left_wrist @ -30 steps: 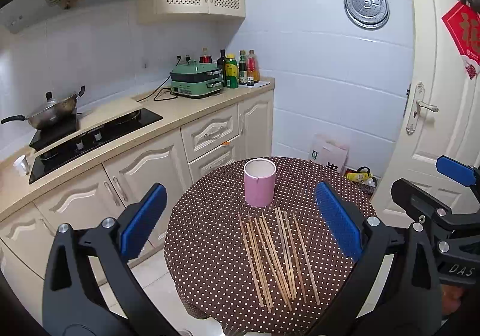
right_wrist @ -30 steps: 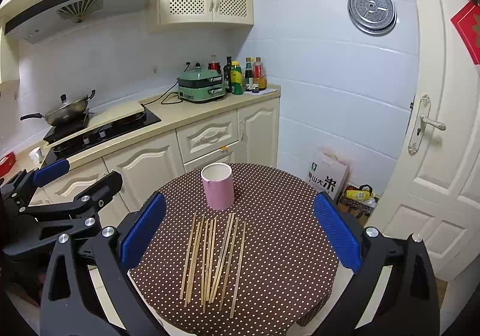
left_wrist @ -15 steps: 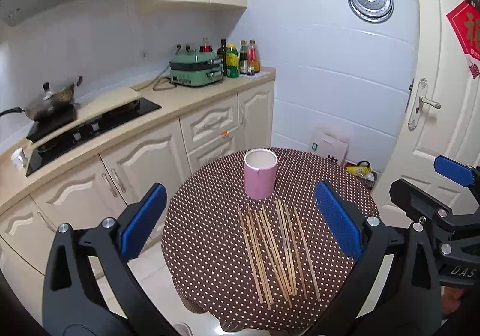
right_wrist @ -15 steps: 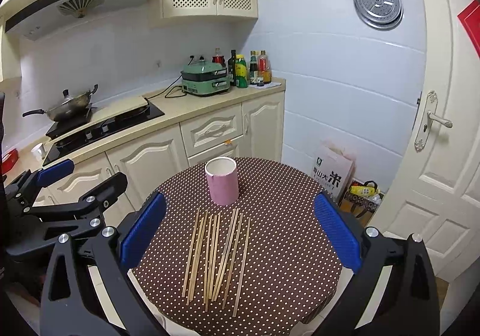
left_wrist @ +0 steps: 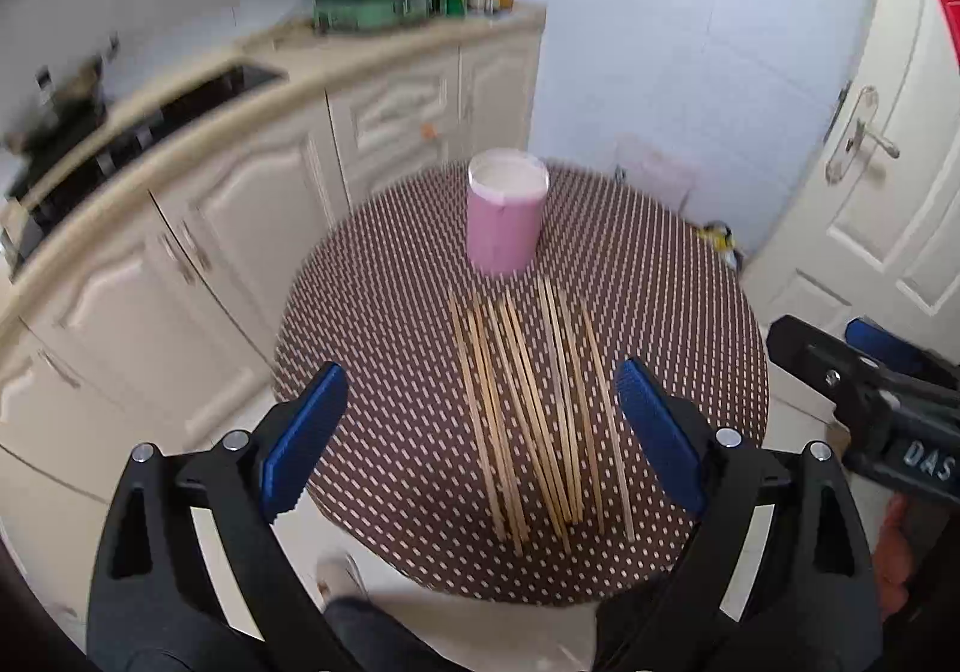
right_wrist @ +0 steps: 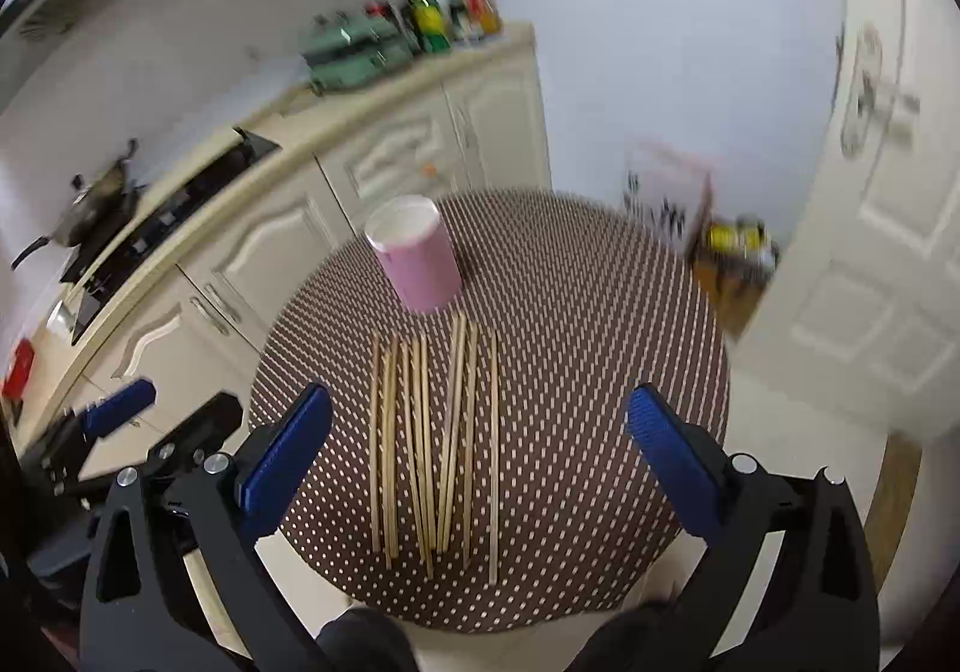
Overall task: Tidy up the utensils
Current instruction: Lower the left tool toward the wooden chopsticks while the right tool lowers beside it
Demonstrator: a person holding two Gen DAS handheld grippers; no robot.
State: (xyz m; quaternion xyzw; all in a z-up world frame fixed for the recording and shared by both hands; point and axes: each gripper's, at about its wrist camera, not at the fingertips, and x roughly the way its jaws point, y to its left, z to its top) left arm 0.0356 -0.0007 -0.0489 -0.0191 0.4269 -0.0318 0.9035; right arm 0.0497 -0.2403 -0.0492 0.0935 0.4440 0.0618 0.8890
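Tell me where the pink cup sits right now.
The pink cup stands upright on the far half of the round dotted table, just beyond the far tips of the row of chopsticks, seen near centre in both wrist views.

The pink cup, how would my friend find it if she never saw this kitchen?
Look for the round table with the brown dotted cloth, in front of the cream cupboards. On its far side stands the pink cup, upright, with a white inside. It is the only tall, round thing there; the wooden chopsticks lie flat in a row in front of it.
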